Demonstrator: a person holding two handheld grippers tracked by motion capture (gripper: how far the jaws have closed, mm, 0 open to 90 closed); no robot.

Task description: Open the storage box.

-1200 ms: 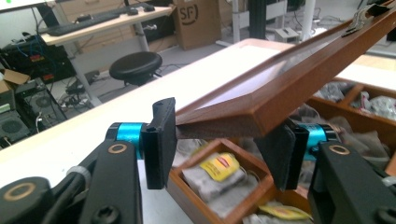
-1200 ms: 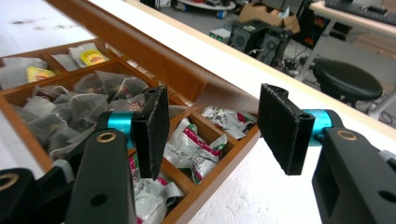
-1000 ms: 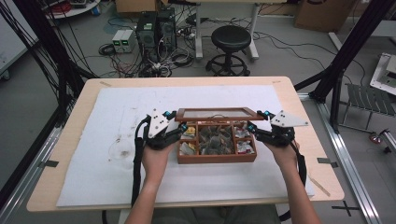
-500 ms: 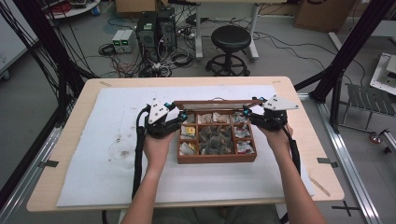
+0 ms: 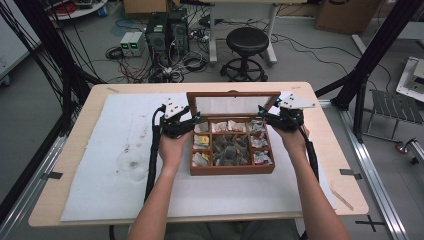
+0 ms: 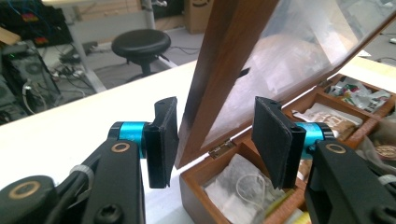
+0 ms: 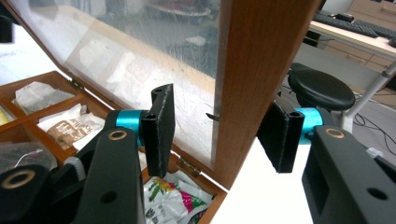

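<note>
A wooden box (image 5: pixel 231 145) sits near the middle of the table (image 5: pixel 65 210), on a white sheet (image 5: pixel 100 150) that covers most of the tabletop. Its lid (image 5: pixel 232 104) stands raised at the far edge, hinged to the back wall — a wooden frame around a clear, scuffed pane. Inside, the box is split into compartments holding tea bags and small packets (image 5: pixel 230 147); a brown packet and white sachets show in the back row, and a printed packet lies in a corner compartment beside a hinge in the right gripper view.

The left gripper (image 5: pixel 192 120) is at the lid's left side. In the left gripper view its two black jaws stand apart, one on each side of the lid's wooden side rail (image 6: pixel 219 70); the left pad looks close to the wood, the right pad hangs over the box's open compartments, clear of the pane. The right gripper (image 5: pixel 264 115) is at the lid's right side — in the right gripper view its jaws are likewise spread, straddling the right side rail (image 7: pixel 261 79) without squeezing it.

Beyond the table, a black stool (image 5: pixel 246 40) stands on the floor, with computer cases (image 5: pixel 167 30) and tangled cables to its left.
</note>
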